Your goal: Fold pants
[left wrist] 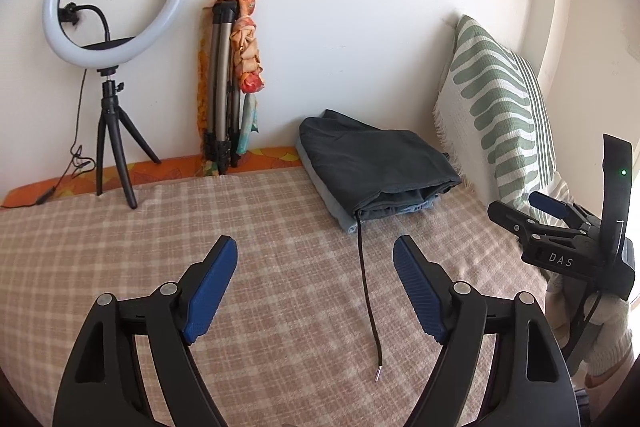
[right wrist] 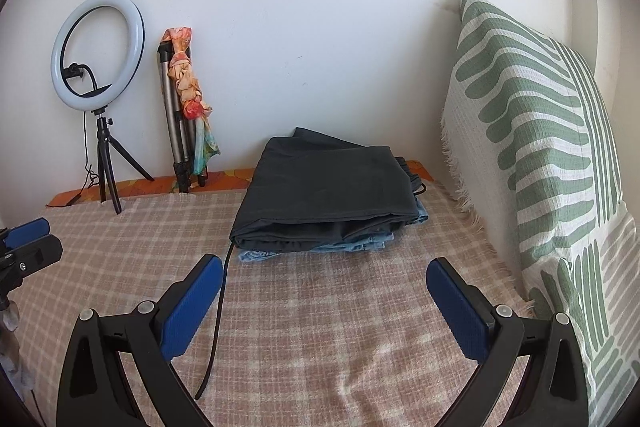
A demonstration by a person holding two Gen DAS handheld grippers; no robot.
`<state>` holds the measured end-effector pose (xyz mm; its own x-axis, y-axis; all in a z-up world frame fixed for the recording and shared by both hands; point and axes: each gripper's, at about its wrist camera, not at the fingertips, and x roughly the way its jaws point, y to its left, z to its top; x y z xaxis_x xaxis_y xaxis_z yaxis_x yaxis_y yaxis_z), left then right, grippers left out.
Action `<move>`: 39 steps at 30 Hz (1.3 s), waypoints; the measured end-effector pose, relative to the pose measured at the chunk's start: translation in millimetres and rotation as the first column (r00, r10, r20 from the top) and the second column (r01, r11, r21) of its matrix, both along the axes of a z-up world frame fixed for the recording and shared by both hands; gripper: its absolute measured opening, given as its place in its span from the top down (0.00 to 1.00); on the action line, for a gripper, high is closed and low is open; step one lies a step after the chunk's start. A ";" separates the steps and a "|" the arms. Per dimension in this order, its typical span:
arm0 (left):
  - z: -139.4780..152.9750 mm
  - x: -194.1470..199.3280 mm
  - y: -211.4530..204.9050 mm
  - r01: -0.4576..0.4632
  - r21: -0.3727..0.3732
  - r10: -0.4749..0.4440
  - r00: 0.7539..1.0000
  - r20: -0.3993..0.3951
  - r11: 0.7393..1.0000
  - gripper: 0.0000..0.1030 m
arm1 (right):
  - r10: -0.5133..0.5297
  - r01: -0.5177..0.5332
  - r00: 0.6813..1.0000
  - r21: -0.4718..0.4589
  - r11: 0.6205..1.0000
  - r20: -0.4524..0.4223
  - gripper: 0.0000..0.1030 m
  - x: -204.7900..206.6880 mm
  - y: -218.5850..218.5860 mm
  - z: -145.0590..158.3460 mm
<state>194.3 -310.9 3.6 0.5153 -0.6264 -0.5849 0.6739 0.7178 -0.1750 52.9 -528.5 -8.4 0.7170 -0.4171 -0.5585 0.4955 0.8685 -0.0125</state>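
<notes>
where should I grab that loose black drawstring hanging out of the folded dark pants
Probably mid-length on the drawstring, where it lies straight on the checked blanket, clear of the dark pants. Come from above with the open left gripper, fingers either side, since it lies flat.

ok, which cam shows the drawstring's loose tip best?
Left wrist. The drawstring trails from the folded dark pants across the checked blanket to its pale tip, all unobstructed. In the right wrist view the cord passes behind the left pad of the right tongs, and its end looks dark, with no tip discernible.
</notes>
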 end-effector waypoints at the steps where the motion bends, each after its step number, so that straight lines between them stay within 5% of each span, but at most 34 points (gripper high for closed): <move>1: -2.2 -0.4 3.8 -0.005 0.002 0.005 1.000 -0.004 1.000 0.22 | -0.004 0.004 1.000 -0.005 1.000 0.001 0.00 -1.6 3.5 -2.2; 39: -25.5 -22.9 24.6 -0.018 0.084 0.016 1.000 0.025 0.996 0.21 | -0.010 0.011 1.000 -0.033 0.999 0.029 0.00 -1.1 30.7 -11.4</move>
<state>171.3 -286.3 -21.9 0.5402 -0.5660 -0.6227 0.6644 0.7410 -0.0972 51.8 -497.8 -19.8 0.7283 -0.4426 -0.5232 0.5049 0.8628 -0.0270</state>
